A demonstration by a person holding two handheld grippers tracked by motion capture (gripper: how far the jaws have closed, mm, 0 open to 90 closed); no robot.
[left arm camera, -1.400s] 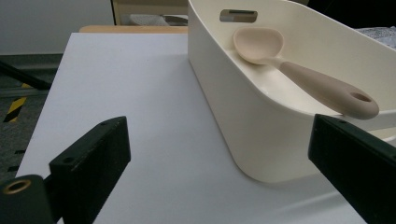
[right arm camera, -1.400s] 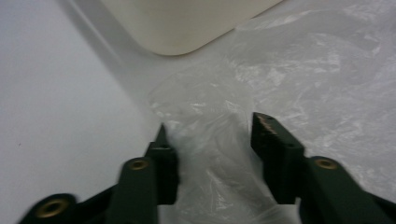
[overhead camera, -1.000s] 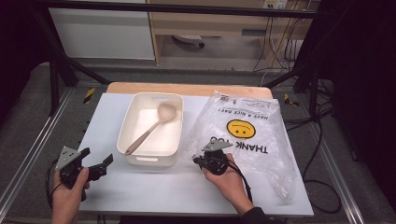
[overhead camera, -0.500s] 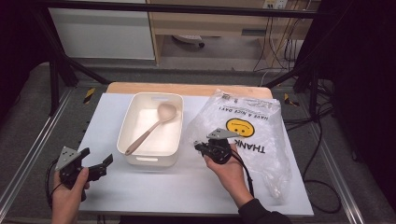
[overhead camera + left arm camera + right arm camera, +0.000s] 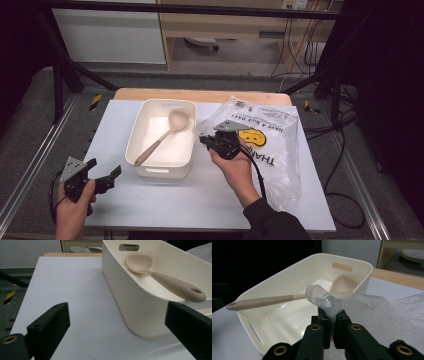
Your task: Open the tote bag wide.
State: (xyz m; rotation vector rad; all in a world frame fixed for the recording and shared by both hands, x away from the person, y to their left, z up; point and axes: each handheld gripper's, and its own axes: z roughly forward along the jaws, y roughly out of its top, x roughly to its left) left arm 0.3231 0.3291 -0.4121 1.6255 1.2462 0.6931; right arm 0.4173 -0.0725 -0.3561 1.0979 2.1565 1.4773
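Right gripper (image 5: 331,322), one bag (image 5: 372,307) pinched

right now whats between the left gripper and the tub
Nothing: bare white table separates the left gripper from the tub, clearest in the left gripper view.

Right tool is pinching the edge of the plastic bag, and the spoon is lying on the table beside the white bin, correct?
Not quite. The right tool does pinch the bag, but the spoon lies inside the bin, its handle resting on the rim, as the high view shows.
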